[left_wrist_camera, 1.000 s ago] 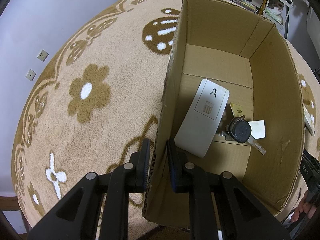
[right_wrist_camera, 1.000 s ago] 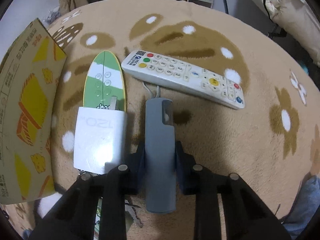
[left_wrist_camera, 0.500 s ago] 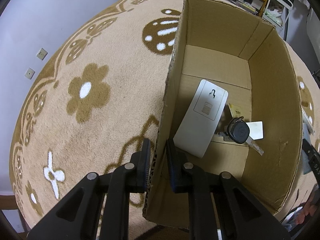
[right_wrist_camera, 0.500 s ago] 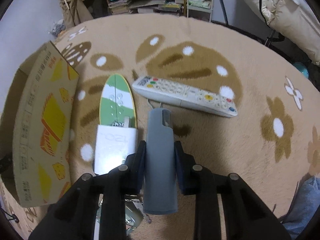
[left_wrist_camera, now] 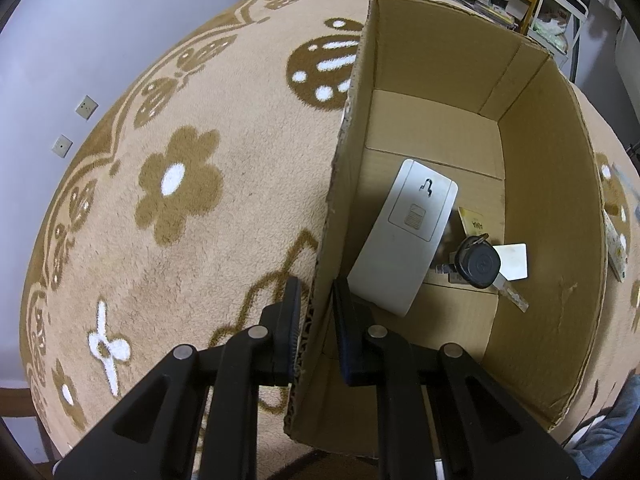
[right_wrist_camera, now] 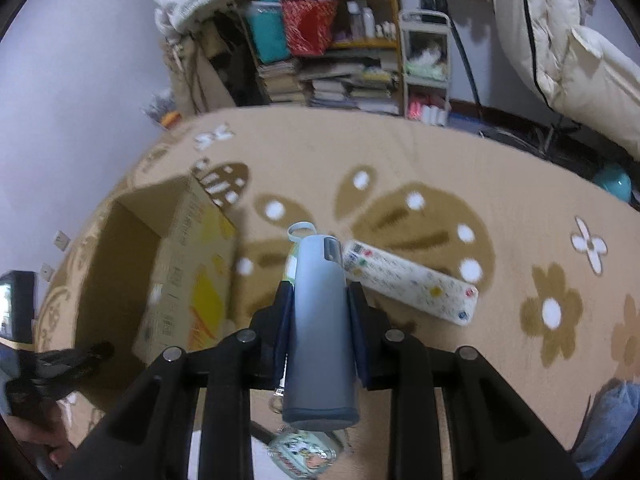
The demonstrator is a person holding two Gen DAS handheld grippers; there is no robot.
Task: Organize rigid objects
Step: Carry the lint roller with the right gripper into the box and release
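Note:
My left gripper is shut on the near left wall of the open cardboard box, one finger outside and one inside. In the box lie a white flat device, a black car key, a white tag and a yellow card. My right gripper is shut on a grey-blue cylindrical case and holds it raised above the carpet. In the right wrist view the box stands at the left. A white remote control lies on the carpet just beyond the case.
A beige carpet with brown flowers covers the floor. Cluttered bookshelves and bedding stand at the back. A small printed item lies under my right gripper. A purple-grey wall with sockets is at the left.
My right gripper has lifted the grey-blue case well above the carpet and tilted up, so the room now shows. The green board and white charger are now mostly hidden. The left gripper has stayed put.

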